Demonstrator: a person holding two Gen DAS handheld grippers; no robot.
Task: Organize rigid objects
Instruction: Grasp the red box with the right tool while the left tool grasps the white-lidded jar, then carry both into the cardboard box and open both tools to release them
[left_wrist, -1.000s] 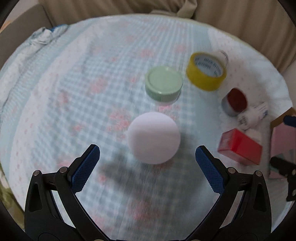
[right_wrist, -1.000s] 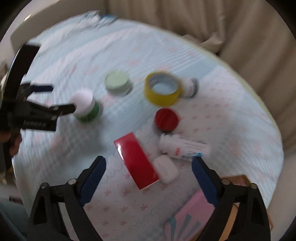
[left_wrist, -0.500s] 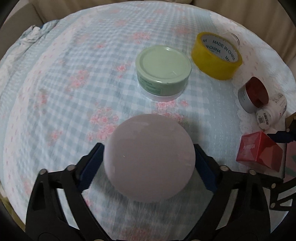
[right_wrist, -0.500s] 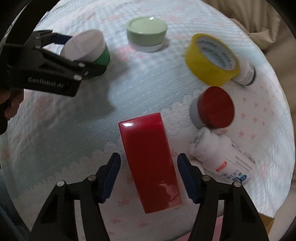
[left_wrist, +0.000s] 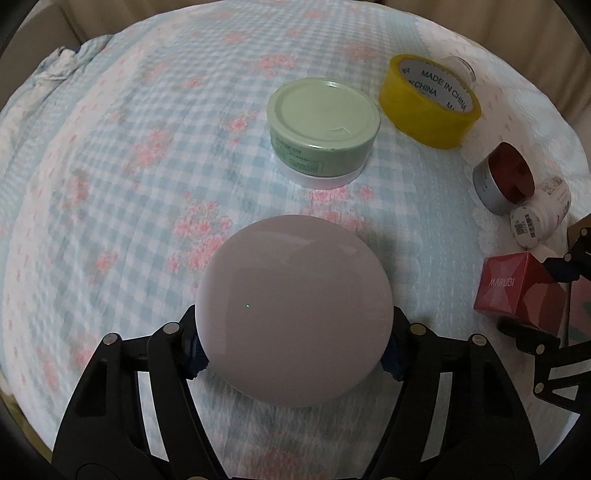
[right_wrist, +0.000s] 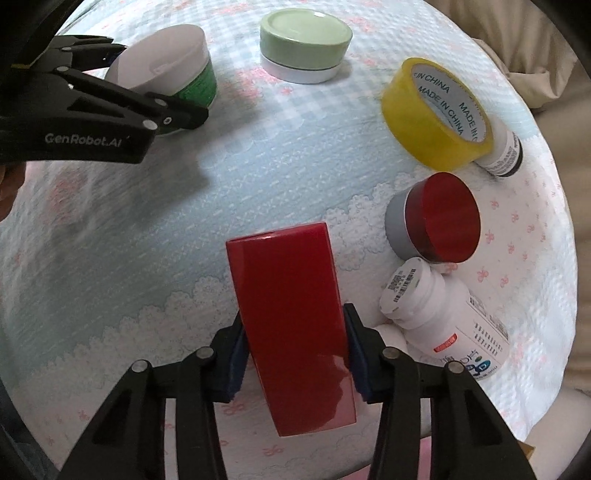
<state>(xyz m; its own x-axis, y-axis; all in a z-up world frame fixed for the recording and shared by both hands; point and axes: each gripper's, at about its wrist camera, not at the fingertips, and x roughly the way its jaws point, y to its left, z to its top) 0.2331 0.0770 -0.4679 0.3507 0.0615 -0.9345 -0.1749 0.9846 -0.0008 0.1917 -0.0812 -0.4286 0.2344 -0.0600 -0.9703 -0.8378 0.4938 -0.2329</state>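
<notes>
Looking down along two black tongs with blue pads, both views show a round table under a pale blue checked cloth (left_wrist: 147, 192) with pink flowers.

The left tongs (left_wrist: 293, 347) straddle a tub with a white lid (left_wrist: 293, 310) and a green label. Their jaws are closing, and the blue pads sit against the tub's sides just under the lid, though the lid hides the contact itself, so the grip looks snug rather than certain. From the right view the same tongs (right_wrist: 162, 99) reach in from the upper left around that tub (right_wrist: 166, 68).

The right tongs (right_wrist: 295, 354) are clamped together on a long red box (right_wrist: 295, 317) lying flat on the cloth, one pad pressed to each long side.

Beyond the left tongs stands a low jar with a pale green lid (left_wrist: 324, 122). Farther right of it a roll of yellow tape (left_wrist: 430, 101) rests against a small white bottle (right_wrist: 506, 155) lying behind it.

Just right of the red box lies a white pill bottle (right_wrist: 443, 321) on its side. A tipped jar with a dark red lid (right_wrist: 437, 218) lies just beyond the bottle and seems to touch its cap. In the left view the red box (left_wrist: 517, 288) shows at the far right edge, gripped by the other tongs (left_wrist: 554, 299).
</notes>
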